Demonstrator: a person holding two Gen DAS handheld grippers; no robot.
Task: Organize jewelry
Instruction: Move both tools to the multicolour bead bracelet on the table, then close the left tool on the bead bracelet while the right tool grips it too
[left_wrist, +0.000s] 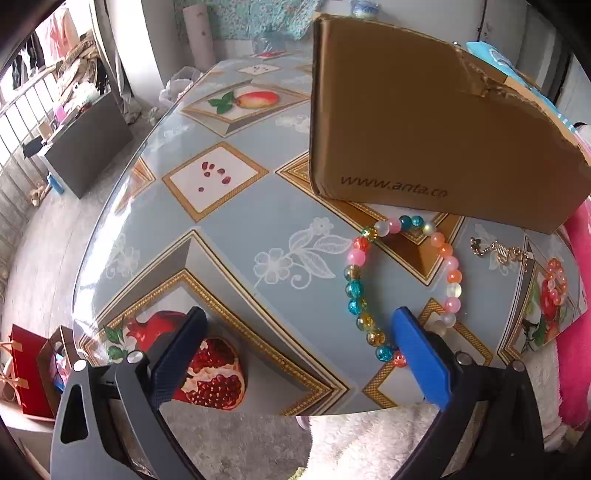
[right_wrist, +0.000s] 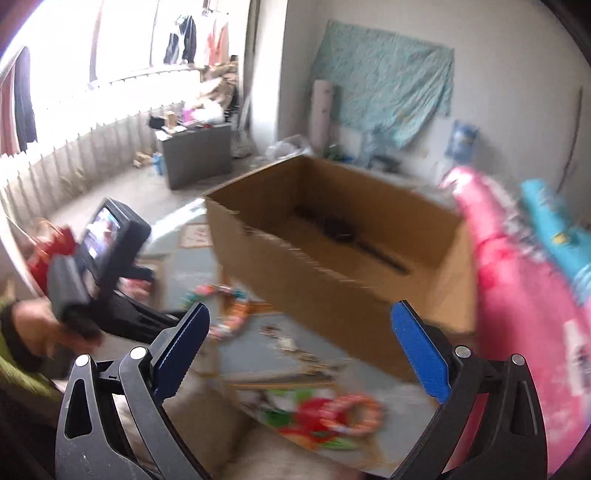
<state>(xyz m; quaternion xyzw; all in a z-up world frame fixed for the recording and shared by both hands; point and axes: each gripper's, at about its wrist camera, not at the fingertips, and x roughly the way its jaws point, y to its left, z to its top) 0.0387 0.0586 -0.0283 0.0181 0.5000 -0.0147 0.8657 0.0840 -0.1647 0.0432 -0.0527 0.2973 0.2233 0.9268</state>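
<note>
A multicoloured bead bracelet (left_wrist: 402, 280) lies flat on the patterned table (left_wrist: 258, 229), just in front of an open cardboard box (left_wrist: 424, 122). My left gripper (left_wrist: 299, 314) hovers open over the table's near edge. Its right finger (left_wrist: 421, 354) covers the bracelet's near arc, and nothing sits between the pads. A gold chain (left_wrist: 498, 253) and an orange-pink bead bracelet (left_wrist: 554, 280) lie further right. The right wrist view is blurred. There my right gripper (right_wrist: 300, 310) is open and empty above the chain (right_wrist: 291, 347) and the orange bracelet (right_wrist: 354, 410), facing the box (right_wrist: 332, 258).
Dark items lie on the box floor (right_wrist: 351, 236). A pink fabric (right_wrist: 517, 295) and a blue packet (right_wrist: 554, 221) crowd the table's right side. A hand holds the left gripper's body (right_wrist: 107, 258) at left. White fleece (left_wrist: 369, 443) lies below the table's near edge.
</note>
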